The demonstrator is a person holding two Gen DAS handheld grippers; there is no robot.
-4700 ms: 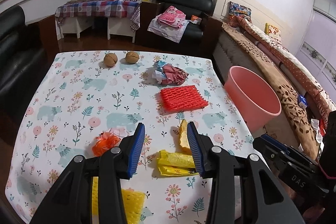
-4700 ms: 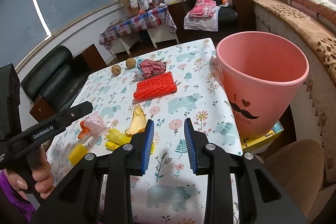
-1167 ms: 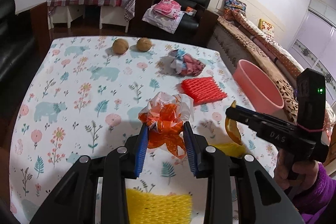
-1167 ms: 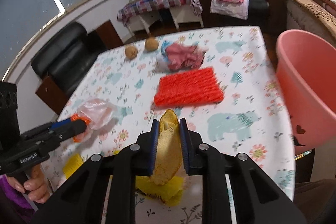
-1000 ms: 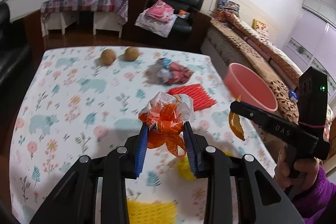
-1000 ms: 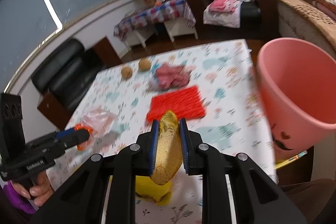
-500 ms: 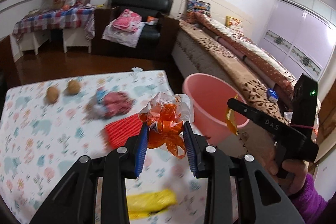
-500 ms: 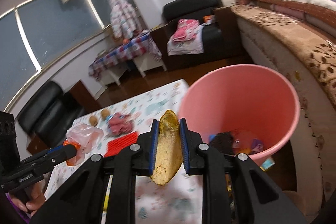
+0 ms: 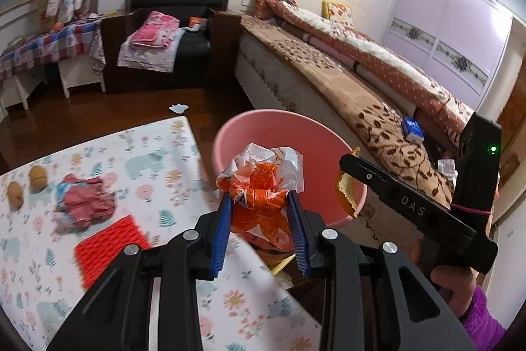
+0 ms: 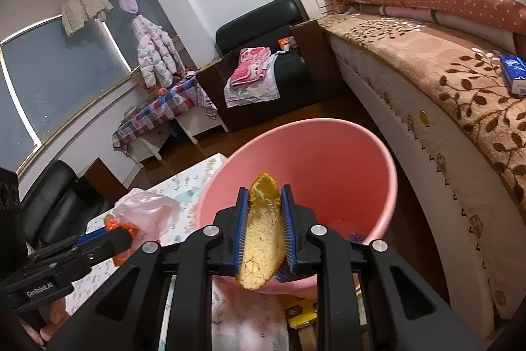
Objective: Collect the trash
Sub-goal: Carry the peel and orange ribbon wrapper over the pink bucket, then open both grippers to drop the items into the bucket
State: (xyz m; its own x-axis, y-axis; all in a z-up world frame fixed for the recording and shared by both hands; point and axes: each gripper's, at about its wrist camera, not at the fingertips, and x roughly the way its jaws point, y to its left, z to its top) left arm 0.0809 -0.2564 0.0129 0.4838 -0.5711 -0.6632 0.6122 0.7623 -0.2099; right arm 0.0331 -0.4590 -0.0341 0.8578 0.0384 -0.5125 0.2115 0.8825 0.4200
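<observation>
My left gripper [image 9: 259, 203] is shut on a crumpled orange and white plastic bag [image 9: 263, 180], held over the near rim of the pink bucket [image 9: 325, 150]. The right gripper [image 10: 263, 196] is shut on a yellow fruit peel [image 10: 263, 232], which hangs over the bucket's [image 10: 328, 163] open mouth. In the left wrist view the right gripper [image 9: 345, 183] comes in from the right with the peel [image 9: 346, 191] at its tip. The left gripper [image 10: 121, 232] with the bag [image 10: 148, 209] shows at the lower left of the right wrist view.
On the flower-print table [image 9: 157, 153] lie a red foam net [image 9: 111, 249], a crumpled red wrapper [image 9: 85, 203] and two brown round fruits [image 9: 26, 183]. A bed [image 10: 460, 87] stands right of the bucket, a black armchair [image 9: 174, 32] behind.
Both grippers have swung right, away from the table's middle, and now hang over the pink bucket. Each keeps its grip, the left on the bag and the right on the peel.
</observation>
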